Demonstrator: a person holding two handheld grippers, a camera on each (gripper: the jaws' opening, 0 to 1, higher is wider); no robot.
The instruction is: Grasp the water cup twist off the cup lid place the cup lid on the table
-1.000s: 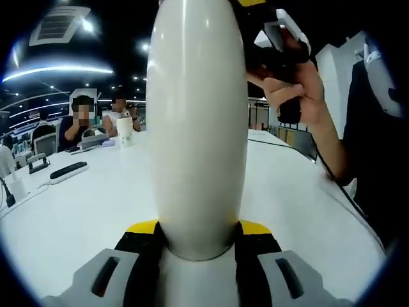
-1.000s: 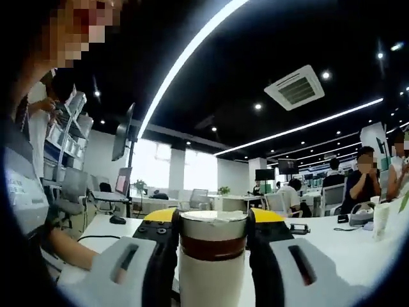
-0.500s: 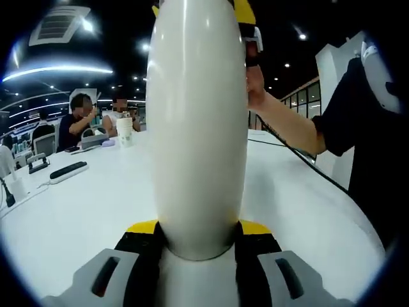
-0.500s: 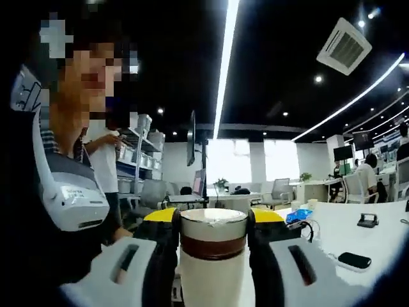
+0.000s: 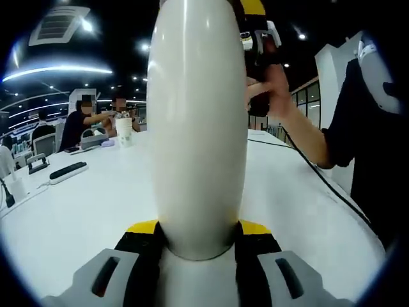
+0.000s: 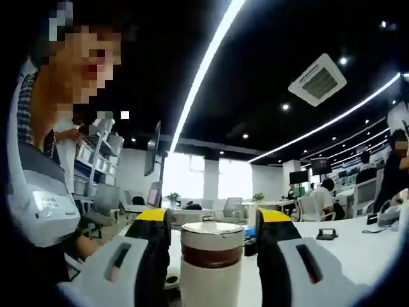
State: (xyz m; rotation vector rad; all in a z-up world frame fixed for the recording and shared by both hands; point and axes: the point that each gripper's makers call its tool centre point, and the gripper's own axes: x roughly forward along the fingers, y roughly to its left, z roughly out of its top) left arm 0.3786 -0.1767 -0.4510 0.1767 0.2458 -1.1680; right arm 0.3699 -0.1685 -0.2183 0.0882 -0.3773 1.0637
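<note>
The left claw [image 5: 195,233], with its black and yellow jaws, is clamped tight on the low part of the tall, smooth, white water cup [image 5: 197,121]. In the left gripper view the cup stands straight up from between the jaws, so its long way runs up and down, away from this claw, and its top goes off the top of the picture. The cup is held over the big white table [image 5: 77,204], which spreads out behind it with some small things and a few people at its far left side. Up high, just to the right of the cup, a person's hand [image 5: 275,86] holds the right claw near the top of the cup. In the right gripper view, the right claw [image 6: 213,220] has its two black and yellow jaws standing a little apart, one on each side of the round white cup lid with a brown band [image 6: 212,246]. A thin gap shows on each side, so the jaws are around the lid but do not look like they touch it. The lid sits right in the middle between them. I think the right claw is the one next to the lid, so it must close on it and turn while the left claw keeps the cup from spinning.
</note>
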